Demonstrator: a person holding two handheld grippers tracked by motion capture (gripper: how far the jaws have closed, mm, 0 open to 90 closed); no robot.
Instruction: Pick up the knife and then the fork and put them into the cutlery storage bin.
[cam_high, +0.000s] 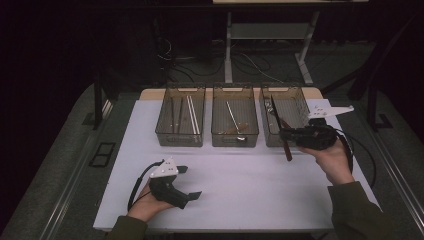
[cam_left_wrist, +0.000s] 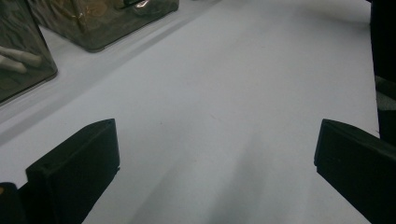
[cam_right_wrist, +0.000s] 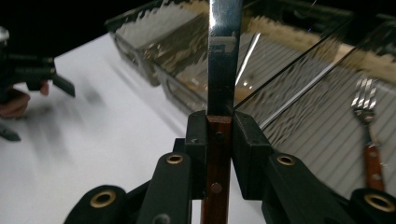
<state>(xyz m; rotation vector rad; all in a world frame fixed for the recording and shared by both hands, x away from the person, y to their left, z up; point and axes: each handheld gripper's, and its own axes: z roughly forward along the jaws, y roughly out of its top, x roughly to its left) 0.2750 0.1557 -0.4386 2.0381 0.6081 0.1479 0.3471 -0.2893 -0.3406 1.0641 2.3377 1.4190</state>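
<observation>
Dark floor and black surroundings frame a white, matte rectangular table (cam_high: 240, 190), smooth and bare over most of its near half. Along its far edge stand three smoky, translucent plastic bins with ribbed floors; the right-hand bin (cam_high: 295, 102) serves as the landmark.

Just in front of that bin's near wall, the right gripper (cam_high: 289, 134) pinches a table knife with a reddish-brown wooden handle and a bright steel blade (cam_high: 281, 129). In the right gripper view the two black pads are pressed against the flat sides of the knife's handle (cam_right_wrist: 217, 154), where two small metal rivets show in the wood; the polished blade (cam_right_wrist: 224, 51) rises straight up from the jaws, narrow and mirror-like. In the high view the knife stands steeply tilted, its blade crossing over the bin's near-left corner and its handle end hanging below the gripper, above the table.

Inside the landmark bin lies a steel fork with a matching red-brown riveted wooden handle (cam_right_wrist: 369, 135), flat on the ribbed floor. The middle bin (cam_high: 235, 120), left of the landmark, holds a slim metal utensil with a wooden part; the left bin (cam_high: 180, 117), farthest from the landmark, holds long pale sticks lying lengthwise.

Well away from the landmark bin, near the table's front-left, the left gripper (cam_high: 190, 182) rests low in a hand, its black blocky jaws spread wide with only white tabletop between them. A grey three-cornered plate tops each gripper.
</observation>
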